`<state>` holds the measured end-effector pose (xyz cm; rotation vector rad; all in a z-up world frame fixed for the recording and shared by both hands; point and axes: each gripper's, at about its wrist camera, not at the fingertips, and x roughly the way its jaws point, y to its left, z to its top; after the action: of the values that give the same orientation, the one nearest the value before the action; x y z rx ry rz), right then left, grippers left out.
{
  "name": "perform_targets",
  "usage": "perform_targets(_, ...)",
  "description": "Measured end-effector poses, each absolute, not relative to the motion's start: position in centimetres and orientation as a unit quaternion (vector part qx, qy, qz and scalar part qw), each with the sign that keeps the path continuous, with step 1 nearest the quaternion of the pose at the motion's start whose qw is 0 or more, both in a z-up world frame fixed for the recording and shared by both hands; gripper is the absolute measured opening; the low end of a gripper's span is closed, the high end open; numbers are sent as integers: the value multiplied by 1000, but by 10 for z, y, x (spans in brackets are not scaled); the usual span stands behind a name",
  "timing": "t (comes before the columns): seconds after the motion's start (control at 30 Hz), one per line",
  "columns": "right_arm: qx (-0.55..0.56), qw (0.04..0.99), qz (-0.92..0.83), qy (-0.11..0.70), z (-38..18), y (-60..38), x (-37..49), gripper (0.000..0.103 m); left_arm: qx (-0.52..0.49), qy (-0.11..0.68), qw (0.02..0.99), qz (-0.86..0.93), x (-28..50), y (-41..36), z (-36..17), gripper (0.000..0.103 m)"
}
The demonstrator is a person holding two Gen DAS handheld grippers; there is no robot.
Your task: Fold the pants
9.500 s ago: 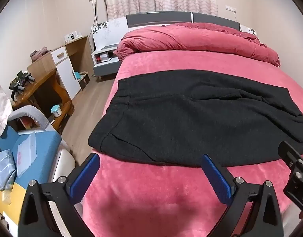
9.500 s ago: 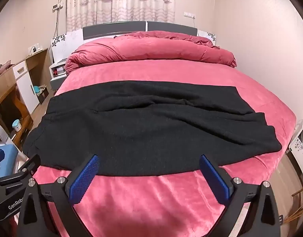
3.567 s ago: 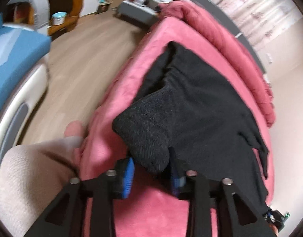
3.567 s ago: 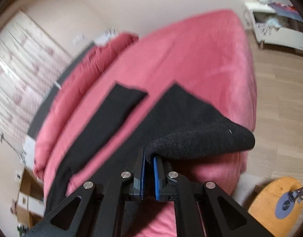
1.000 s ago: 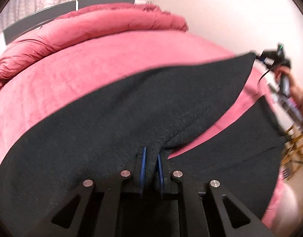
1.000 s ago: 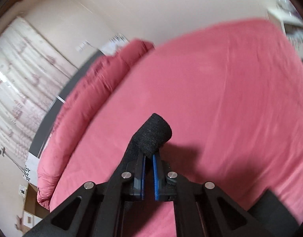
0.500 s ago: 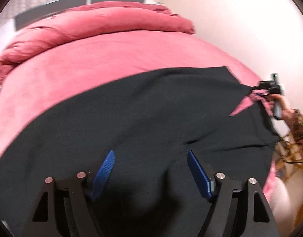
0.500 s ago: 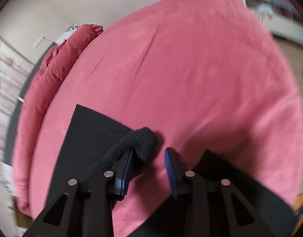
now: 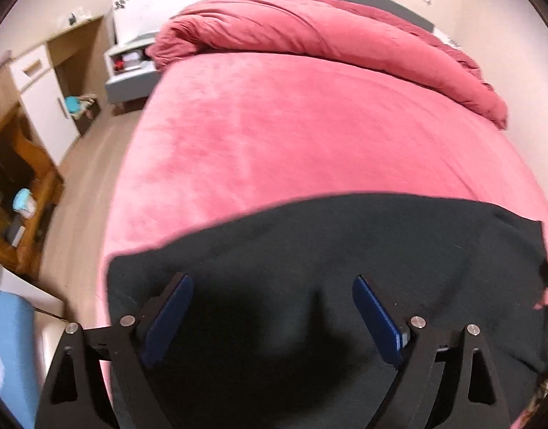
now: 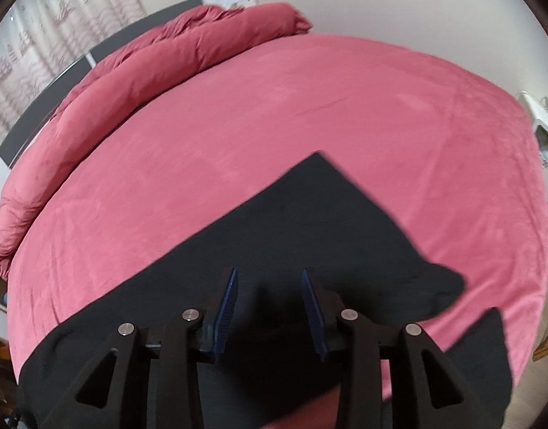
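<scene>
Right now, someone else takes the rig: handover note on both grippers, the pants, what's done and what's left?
Left gripper: jaws wide, just opened, nothing pinched; it hangs over the waist end of the black pants.
Right gripper: jaws partly apart, just opened, cloth released; it hangs over the leg end.
Pants: lying across the near part of the pink bed, one leg laid over the other. At the leg end the cuffs do not line up; a strip of bed shows between the layers.
Done: lengthwise fold, leg onto leg.
Left: square up the cuffs, then fold across the length, probably cuffs toward waist.
</scene>
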<state>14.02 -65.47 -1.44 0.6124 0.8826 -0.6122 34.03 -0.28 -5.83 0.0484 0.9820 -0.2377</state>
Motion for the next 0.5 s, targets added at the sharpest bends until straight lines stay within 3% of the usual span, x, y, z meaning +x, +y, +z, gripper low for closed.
perform_targets(0.37, 295, 798, -288, 440, -32, -645, 202, 41, -23, 480, 872, -95, 381, 19, -66, 92)
perform_targets(0.5, 297, 786, -309, 447, -39, -651, 213, 52, -28, 484, 871, -76, 391, 22, -70, 92)
